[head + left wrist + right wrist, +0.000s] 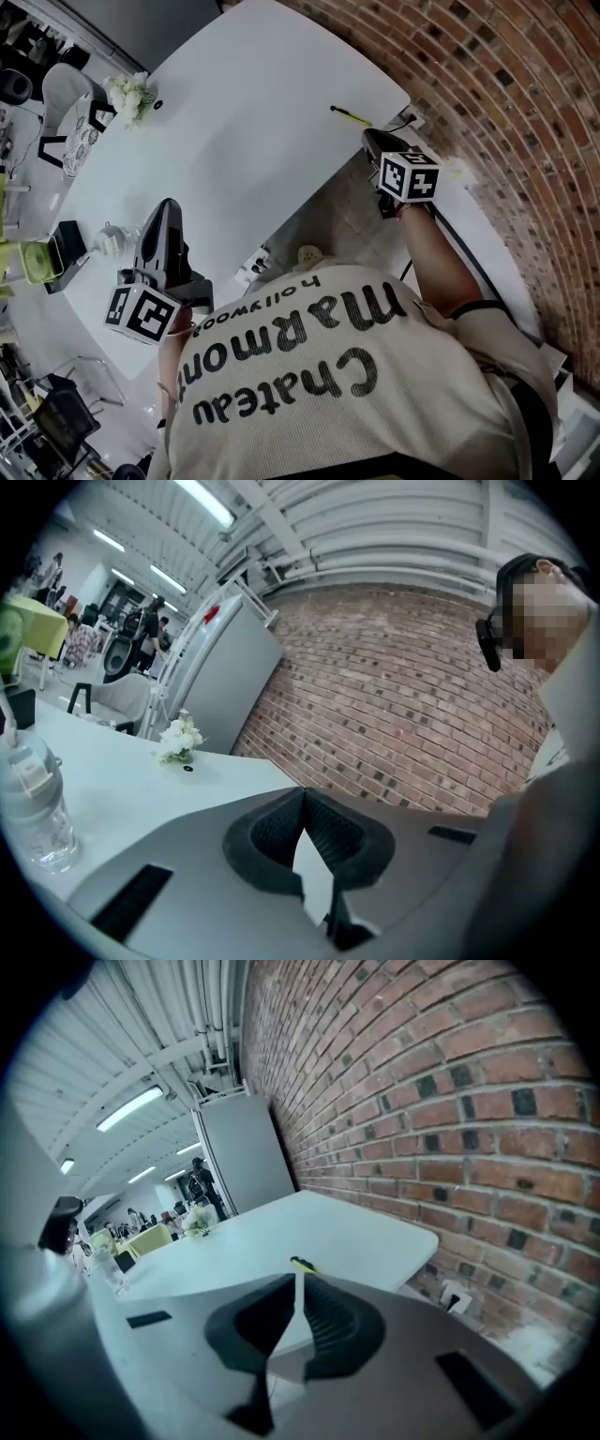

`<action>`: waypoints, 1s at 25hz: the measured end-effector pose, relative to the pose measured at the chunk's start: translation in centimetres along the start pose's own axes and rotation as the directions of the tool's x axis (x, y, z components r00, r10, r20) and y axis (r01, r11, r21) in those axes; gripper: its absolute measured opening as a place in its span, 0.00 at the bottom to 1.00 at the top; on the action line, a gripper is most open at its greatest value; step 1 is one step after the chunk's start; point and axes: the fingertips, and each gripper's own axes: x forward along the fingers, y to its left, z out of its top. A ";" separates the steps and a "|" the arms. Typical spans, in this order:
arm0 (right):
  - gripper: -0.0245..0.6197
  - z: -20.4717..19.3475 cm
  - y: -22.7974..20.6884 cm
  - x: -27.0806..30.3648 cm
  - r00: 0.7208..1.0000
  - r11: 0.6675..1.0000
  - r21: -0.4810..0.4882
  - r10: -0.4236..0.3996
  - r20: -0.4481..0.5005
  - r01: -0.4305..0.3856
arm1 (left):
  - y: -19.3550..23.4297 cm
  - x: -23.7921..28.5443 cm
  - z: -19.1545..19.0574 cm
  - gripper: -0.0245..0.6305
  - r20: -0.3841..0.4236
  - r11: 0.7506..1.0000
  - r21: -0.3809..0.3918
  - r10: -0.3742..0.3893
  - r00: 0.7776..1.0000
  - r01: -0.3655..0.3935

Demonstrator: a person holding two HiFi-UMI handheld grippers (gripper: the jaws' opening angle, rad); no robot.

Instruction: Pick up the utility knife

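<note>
The utility knife (351,115), slim, yellow and black, lies on the white table (244,141) near its far right corner. In the right gripper view the knife (302,1265) shows just beyond the jaw tips. My right gripper (371,141) hovers off the table's right edge, a short way short of the knife, pointing at it. Its jaws (299,1279) meet at the tips with nothing between them. My left gripper (169,206) is over the table's near left part, far from the knife. Its jaws (303,794) are shut and hold nothing.
A brick wall (506,103) runs along the right, with a socket (455,1296) low on it. White flowers (129,94) stand at the far left of the table, and a clear water bottle (33,803) to my left. A chair (70,117) stands beyond the table.
</note>
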 end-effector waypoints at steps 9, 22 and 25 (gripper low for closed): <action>0.20 -0.1 -2.2 2.4 0.995 0.995 -0.098 -0.039 -0.091 0.030 | 0.7 0.2 -0.2 0.04 -0.011 1.000 -0.004 0.023 1.000 -0.023; 0.30 -1.8 -3.3 5.2 0.968 0.965 -0.257 -0.110 -0.224 0.050 | 2.3 -0.9 0.3 0.04 0.014 0.996 -0.012 0.090 0.996 -0.090; 0.30 -1.8 -3.4 5.3 0.962 0.968 -0.248 -0.106 -0.251 0.042 | 2.2 -0.7 0.3 0.04 0.014 0.996 -0.013 0.087 0.996 -0.087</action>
